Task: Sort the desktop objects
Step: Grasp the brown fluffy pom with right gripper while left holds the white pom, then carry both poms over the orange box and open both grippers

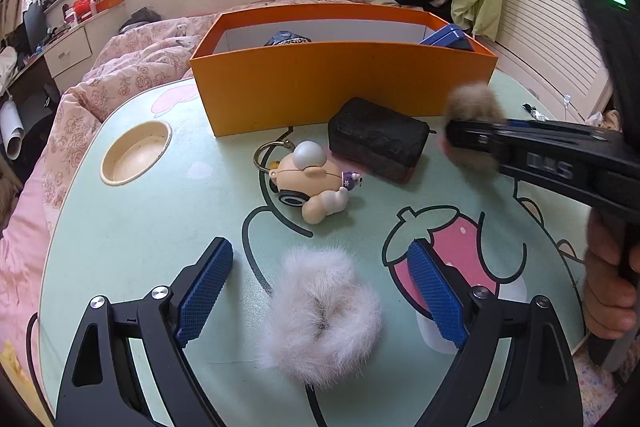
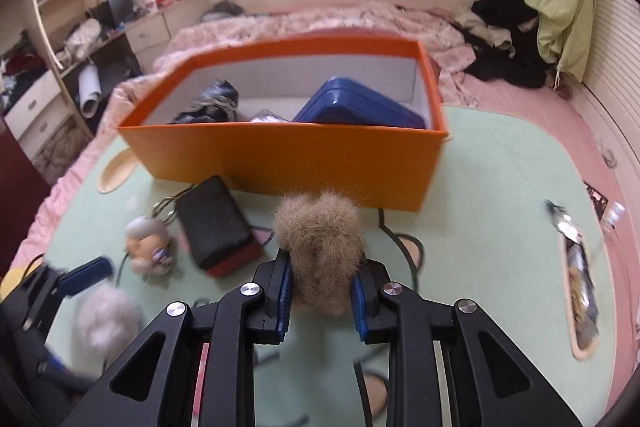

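Observation:
A brown fluffy scrunchie (image 2: 320,247) is pinched between the blue pads of my right gripper (image 2: 322,267), which is shut on it. It hangs above the green table in front of the orange box (image 2: 280,159). From the left wrist view, the brown scrunchie (image 1: 474,107) and the right gripper (image 1: 460,133) are at the right, near the orange box (image 1: 340,87). A white fluffy scrunchie (image 1: 320,311) lies on the table between the wide-apart fingers of my left gripper (image 1: 318,255), which is open and not touching it.
A black block (image 1: 376,139) and a toy figure keychain (image 1: 316,183) lie in front of the box. Inside the box are a blue case (image 2: 360,107) and a dark pouch (image 2: 212,103). A round cup recess (image 1: 136,157) sits at the table's left; a wrapper (image 2: 580,287) lies at its right edge.

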Available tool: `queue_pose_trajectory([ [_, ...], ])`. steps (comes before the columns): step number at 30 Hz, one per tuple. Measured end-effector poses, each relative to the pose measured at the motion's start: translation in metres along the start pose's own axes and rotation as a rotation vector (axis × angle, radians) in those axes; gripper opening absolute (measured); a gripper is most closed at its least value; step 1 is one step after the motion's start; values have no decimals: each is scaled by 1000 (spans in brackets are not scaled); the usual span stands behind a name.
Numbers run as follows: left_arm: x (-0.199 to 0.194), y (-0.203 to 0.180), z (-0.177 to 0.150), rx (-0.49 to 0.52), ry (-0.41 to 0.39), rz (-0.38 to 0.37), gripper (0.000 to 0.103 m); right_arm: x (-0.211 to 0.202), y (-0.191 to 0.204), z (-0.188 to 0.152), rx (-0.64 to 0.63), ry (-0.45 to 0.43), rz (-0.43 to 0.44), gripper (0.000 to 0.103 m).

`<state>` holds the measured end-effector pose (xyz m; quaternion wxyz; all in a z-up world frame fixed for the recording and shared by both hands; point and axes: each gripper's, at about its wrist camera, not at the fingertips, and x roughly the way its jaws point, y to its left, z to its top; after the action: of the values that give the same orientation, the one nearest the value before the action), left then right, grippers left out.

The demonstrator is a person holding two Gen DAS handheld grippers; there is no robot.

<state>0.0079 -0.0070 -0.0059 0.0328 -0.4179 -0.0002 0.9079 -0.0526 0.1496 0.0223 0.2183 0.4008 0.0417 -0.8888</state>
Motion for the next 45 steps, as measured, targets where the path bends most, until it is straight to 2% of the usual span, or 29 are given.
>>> queue_pose_trajectory([
  [5,-3,5,1,-19,-11,-22,89,-28,-6,-31,1,-22,69,23],
  [8,-8,15,0,-48,-22,-106,90,-32,-2,-46,-39,-9,57,24],
  [9,-10,17,-1,-57,-26,-111,90,-31,-1,-49,-50,1,46,24],
  [13,-13,25,-6,-73,-28,-58,90,-25,-5,-52,-24,13,51,26],
  [17,-13,19,-10,-34,-40,-45,88,-25,-4,-53,-31,6,43,30],
  [18,-13,17,-11,-28,-43,-40,85,-26,-3,-53,-38,5,36,36],
  [19,-14,15,-12,-18,-47,-33,71,-26,-2,-54,-48,5,24,41],
  [20,-15,13,-11,-5,-50,-21,52,-25,1,-54,-59,6,10,51],
  [22,-16,9,-12,15,-57,-9,34,-25,5,-56,-79,7,-14,52],
  [23,-17,8,-12,21,-62,2,34,-24,7,-56,-89,8,-28,47],
  [24,-20,9,-13,24,-73,8,34,-24,8,-55,-94,6,-39,27],
  [25,-23,8,-12,30,-88,11,34,-25,8,-55,-96,3,-39,22],
  [29,-33,8,-9,49,-128,14,34,-26,6,-53,-97,3,-33,22],
  [31,-35,10,-3,46,-132,0,34,-31,9,-47,-116,-14,-47,22],
  [33,-37,12,7,28,-133,-46,34,-39,14,-38,-136,-50,-50,22],
  [35,-42,15,24,18,-142,-76,34,-45,16,-19,-145,-79,-39,22],
  [39,-45,17,68,45,-188,-70,34,-40,16,32,-133,-106,-31,22],
  [42,-21,22,103,14,-134,-87,34,-14,10,67,-96,-53,-11,22],
  [45,7,23,126,2,-77,-84,34,7,10,94,-85,-33,-45,23],
])
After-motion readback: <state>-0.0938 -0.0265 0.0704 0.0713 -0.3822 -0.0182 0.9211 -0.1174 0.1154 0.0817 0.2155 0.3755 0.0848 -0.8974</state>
